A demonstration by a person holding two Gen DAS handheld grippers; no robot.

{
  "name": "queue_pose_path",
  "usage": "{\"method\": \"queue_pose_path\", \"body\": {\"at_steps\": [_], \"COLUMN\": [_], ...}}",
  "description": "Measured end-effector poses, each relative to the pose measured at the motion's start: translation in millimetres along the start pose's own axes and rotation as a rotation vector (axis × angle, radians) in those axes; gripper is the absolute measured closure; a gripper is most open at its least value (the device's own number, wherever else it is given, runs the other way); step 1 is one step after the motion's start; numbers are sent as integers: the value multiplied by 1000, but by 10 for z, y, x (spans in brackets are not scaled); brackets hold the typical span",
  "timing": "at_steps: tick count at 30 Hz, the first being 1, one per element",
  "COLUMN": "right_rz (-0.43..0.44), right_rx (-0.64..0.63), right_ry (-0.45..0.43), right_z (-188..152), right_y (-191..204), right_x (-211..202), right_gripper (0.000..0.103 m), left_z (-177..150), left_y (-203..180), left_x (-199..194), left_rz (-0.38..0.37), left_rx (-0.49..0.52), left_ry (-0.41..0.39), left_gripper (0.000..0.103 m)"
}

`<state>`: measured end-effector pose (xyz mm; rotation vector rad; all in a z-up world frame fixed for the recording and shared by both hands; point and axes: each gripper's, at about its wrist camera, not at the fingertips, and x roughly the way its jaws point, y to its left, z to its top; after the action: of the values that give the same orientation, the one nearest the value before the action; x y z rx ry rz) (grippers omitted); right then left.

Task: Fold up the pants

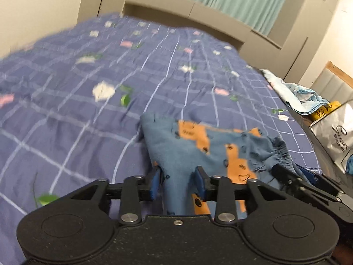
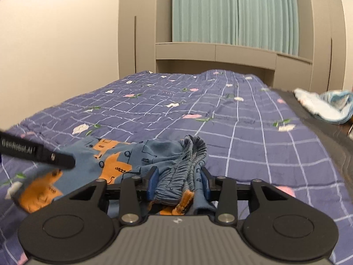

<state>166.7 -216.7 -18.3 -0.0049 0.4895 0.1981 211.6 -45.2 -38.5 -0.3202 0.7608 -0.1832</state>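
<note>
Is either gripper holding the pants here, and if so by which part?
The left gripper straddles a leg end of the pants, jaws apart, no clamp. The right gripper has the bunched waistband between its jaws; a firm grip cannot be told.

We see open quilt (image 2: 154, 110) from nine to one o'clock, free for passing. At two to three o'clock a cloth heap (image 1: 302, 97) and a bag (image 1: 333, 130) block us.

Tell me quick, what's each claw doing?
Left gripper: open, blue-and-orange patterned fabric pants between its fingers.
Right gripper: closed on the pants' gathered waistband.
</note>
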Motion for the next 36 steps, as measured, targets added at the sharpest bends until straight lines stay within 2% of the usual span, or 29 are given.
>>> {"method": "queue_pose_path", "body": {"at_steps": [3,4,5,6,7,8,16,24,26,28,32,36], "right_rz": [32,39,42,40,31,18,-31,-218,-266,-289,-294,-296], "right_rx": [77,107,128,137,130,113,48,71,79,92,127,145], "right_ry": [26,34,39,39,36,30,-51,-173,-176,-142,-80,-74], "right_z": [-5,-6,-11,-10,-3,6,118,153,120,89,-7,-62], "right_y": [-130,-173,-210,-228,-224,-212,-131,-278,-329,-394,-496,-509], "right_x": [57,84,93,95,99,87,-43,-210,-207,-158,-71,-61], "right_gripper": [52,55,65,68,77,79,84,85,85,85,85,84], "left_z": [24,42,61,77,95,114,316,499,484,460,373,368], "left_y": [57,45,20,-22,-73,-117,-536,-879,-938,-970,-1000,-935], "left_x": [54,63,59,51,38,19,-63,171,307,441,581,599], "left_rz": [-18,-18,-17,-12,-10,-10,-50,-178,-199,-204,-186,-179], "left_rx": [-25,-21,-6,15,40,60,209,312,328,326,345,336], "left_ry": [21,20,12,4,-8,-21,-144,-245,-234,-191,-144,-133], "left_gripper": [63,71,79,82,84,85,86,86,86,86,86,86]}}
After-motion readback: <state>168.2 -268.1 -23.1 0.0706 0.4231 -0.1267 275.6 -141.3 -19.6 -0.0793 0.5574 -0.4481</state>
